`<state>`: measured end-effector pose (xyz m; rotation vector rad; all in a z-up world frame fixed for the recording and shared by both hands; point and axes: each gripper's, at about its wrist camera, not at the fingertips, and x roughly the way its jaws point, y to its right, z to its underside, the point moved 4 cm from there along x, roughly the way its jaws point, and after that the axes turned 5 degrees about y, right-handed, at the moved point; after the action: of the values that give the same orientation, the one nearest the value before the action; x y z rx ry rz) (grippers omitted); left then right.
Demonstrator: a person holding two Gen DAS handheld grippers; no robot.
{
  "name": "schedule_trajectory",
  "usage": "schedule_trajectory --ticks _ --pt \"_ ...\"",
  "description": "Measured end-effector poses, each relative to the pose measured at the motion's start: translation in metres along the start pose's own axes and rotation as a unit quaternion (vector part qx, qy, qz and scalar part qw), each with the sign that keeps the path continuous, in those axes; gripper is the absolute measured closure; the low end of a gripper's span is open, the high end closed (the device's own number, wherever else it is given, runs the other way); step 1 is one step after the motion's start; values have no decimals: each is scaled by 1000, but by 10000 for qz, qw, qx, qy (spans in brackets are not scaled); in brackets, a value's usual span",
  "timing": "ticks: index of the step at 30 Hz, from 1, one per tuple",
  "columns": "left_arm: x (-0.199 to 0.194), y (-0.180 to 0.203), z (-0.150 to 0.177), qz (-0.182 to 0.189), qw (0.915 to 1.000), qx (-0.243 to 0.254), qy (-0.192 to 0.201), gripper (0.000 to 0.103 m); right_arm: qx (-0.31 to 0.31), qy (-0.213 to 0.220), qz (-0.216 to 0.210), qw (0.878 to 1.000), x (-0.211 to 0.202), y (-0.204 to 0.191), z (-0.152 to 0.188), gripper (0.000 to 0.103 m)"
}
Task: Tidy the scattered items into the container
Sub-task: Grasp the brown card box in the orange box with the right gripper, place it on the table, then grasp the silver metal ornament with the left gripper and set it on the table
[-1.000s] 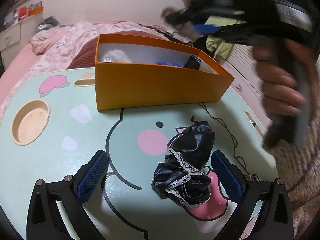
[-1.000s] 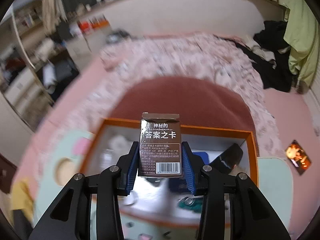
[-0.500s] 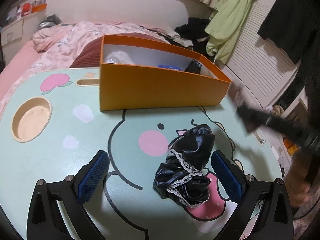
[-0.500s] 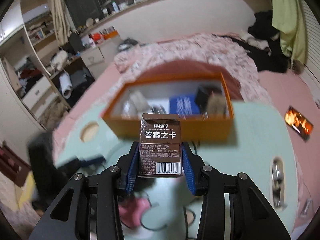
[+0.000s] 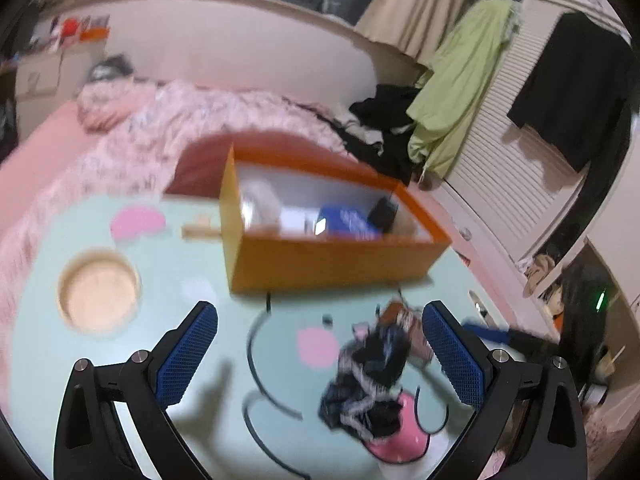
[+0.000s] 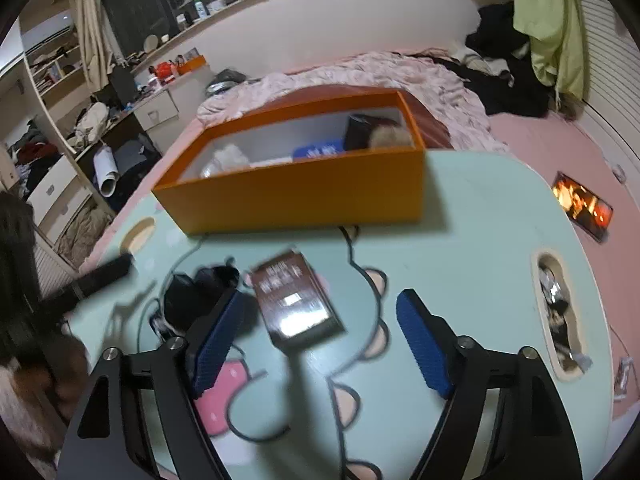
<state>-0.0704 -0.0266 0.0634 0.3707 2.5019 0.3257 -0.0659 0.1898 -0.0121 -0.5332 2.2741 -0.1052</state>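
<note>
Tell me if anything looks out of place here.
The brown card box lies skewed on the green table, outside the orange container. The right tongs have just been opening and no longer press on it. The black lace scrunchie also lies loose beside it, between the open left tongs.

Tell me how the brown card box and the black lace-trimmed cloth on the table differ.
The brown card box is a rigid printed carton with flat faces; the black lace-trimmed cloth is a soft crumpled heap. The box lies between the open right tool's fingers, the cloth between the open left tool's. Both rest on the table, outside the orange container.
</note>
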Motion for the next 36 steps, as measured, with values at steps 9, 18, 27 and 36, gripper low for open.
schedule_trajectory --ticks 9,18,27,36 --pt "76 35 -75 130 9811 1559 -1140 43 -393 -274 638 9968 15 -1 14 23" --pt "157 30 -44 -134 9457 2073 -2500 81 -636 -311 679 9952 17 -2 19 22" --pt "180 21 -35 74 9376 1728 -3016 59 -420 -268 532 9973 16 1 17 22" --pt "176 28 -23 750 9348 1260 -3234 92 -363 -255 516 9977 16 0 17 22"
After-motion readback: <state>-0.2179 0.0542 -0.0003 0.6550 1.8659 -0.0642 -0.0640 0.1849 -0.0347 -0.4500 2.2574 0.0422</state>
